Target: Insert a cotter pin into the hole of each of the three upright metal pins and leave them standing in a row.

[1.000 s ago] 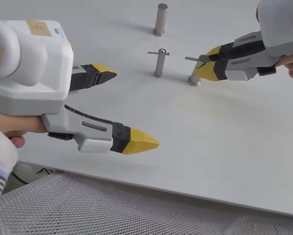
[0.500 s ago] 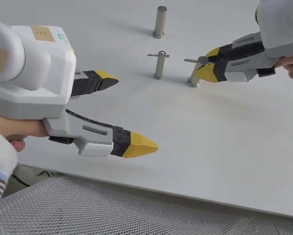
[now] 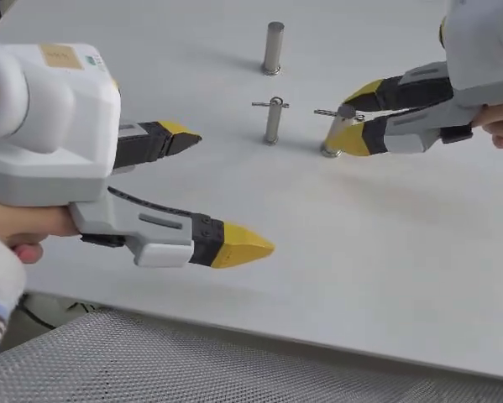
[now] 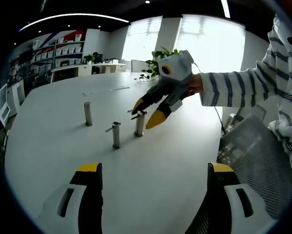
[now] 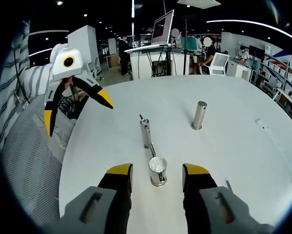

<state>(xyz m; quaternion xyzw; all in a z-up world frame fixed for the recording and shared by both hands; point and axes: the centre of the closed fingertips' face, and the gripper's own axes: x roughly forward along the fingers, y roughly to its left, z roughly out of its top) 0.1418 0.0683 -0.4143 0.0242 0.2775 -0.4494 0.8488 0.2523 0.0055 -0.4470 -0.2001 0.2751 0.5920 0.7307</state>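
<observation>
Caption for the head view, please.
Right gripper open astride a metal pin carrying its cotter pin; left gripper open, off to the side.

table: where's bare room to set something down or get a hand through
Widest bare patch: the table between the middle pin and the near edge, right of the left tool. Also bare left of the far pin. Crowded around the middle pin and the end pin, which the open right tool straddles.
</observation>
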